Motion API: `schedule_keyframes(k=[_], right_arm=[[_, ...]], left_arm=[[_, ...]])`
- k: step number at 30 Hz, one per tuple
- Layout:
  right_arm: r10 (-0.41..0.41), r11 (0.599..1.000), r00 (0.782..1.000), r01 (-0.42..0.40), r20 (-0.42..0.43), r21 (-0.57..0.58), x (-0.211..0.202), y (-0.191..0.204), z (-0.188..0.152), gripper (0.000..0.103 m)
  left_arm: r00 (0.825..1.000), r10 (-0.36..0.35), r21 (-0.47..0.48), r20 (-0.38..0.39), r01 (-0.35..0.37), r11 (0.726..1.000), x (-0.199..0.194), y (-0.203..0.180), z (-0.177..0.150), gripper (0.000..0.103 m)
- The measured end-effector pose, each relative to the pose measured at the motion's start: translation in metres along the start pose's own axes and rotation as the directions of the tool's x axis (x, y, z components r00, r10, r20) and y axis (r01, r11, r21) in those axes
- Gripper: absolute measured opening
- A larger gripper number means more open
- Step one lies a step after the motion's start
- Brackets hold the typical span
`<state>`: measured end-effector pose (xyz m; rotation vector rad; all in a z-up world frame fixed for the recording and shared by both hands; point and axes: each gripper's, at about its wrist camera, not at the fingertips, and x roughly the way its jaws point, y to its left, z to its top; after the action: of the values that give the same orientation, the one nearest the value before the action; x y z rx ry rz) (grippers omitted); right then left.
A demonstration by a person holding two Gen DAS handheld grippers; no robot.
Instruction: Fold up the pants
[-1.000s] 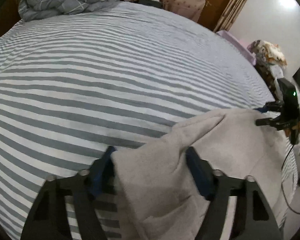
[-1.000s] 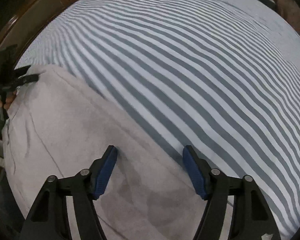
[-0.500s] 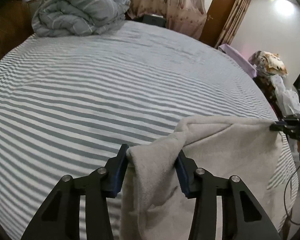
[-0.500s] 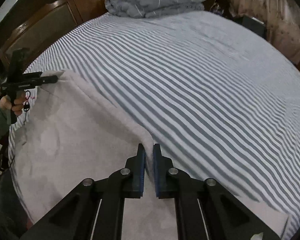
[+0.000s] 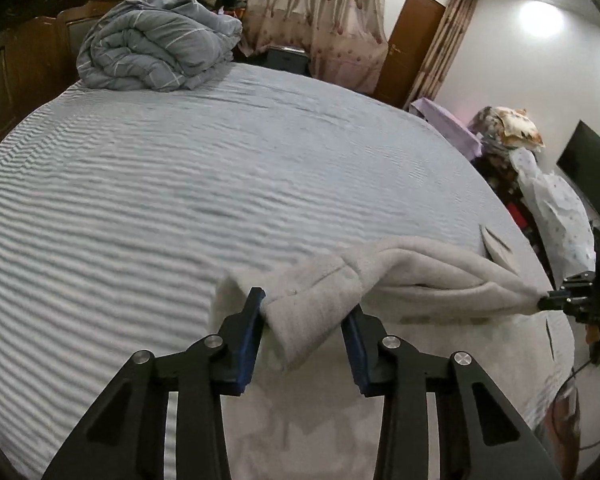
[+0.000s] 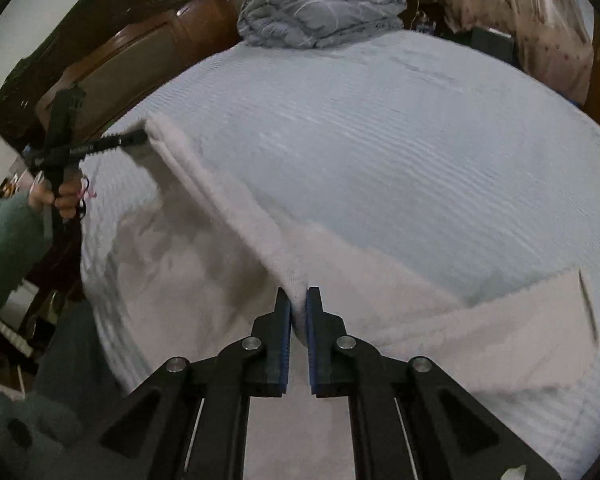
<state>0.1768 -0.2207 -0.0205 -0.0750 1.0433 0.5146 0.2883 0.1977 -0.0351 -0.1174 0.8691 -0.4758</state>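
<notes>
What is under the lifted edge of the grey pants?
Under the raised edge of the pants lies more of the same garment, spread on the striped bedsheet. The sheet beneath that spread part is covered.

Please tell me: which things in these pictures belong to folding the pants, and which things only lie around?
For the job: pants; left claw, closing on one edge; right claw, shut on another edge; striped bed.

Only around: bundled duvet; curtain; door.

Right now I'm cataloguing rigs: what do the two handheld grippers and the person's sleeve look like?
Both the left gripper and right gripper are matte black, with angular cut-out linkages, silver round pins and blue finger pads. The person's sleeve is green knit.
</notes>
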Motion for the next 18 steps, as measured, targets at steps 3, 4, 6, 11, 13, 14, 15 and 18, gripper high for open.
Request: schedule_keyframes(k=[3, 4, 6, 11, 13, 14, 15, 18], right_arm=[[0.018, 0.999, 0.999, -0.018, -0.026, 0.026, 0.009, 0.011, -0.034, 0.006], [0.017, 0.999, 0.999, -0.015, -0.037, 0.036, 0.012, 0.013, -0.042, 0.006], [0.022, 0.997, 0.998, -0.018, -0.061, 0.07, 0.026, 0.012, -0.059, 0.006], [-0.005, 0.996, 0.997, 0.012, -0.08, 0.092, 0.047, 0.013, -0.081, 0.006], [-0.032, 0.996, 0.996, 0.038, -0.079, 0.076, 0.053, 0.017, -0.083, 0.006], [-0.047, 0.996, 0.996, 0.052, -0.077, 0.068, 0.054, 0.019, -0.083, 0.006], [-0.06, 0.996, 0.995, 0.065, -0.076, 0.062, 0.057, 0.024, -0.083, 0.007], [-0.081, 0.995, 0.993, 0.085, -0.083, 0.05, 0.066, 0.031, -0.083, 0.007]], left_arm=[[0.999, -0.001, -0.026, -0.05, 0.0, 1.0, -0.01, -0.001, -0.03, 0.034], [0.997, 0.002, -0.05, -0.071, -0.006, 0.999, -0.012, 0.002, -0.042, 0.034], [0.993, -0.007, -0.102, -0.117, -0.005, 0.995, -0.012, 0.007, -0.062, 0.034], [0.971, -0.035, -0.214, -0.236, -0.017, 0.977, -0.014, 0.012, -0.106, 0.036], [0.967, -0.068, -0.26, -0.244, 0.002, 0.966, -0.018, 0.009, -0.117, 0.041], [0.967, -0.095, -0.287, -0.238, 0.024, 0.958, -0.02, 0.008, -0.12, 0.048], [0.966, -0.125, -0.328, -0.226, 0.046, 0.943, -0.022, 0.006, -0.125, 0.055], [0.96, -0.201, -0.416, -0.194, 0.105, 0.903, -0.021, 0.002, -0.13, 0.06]])
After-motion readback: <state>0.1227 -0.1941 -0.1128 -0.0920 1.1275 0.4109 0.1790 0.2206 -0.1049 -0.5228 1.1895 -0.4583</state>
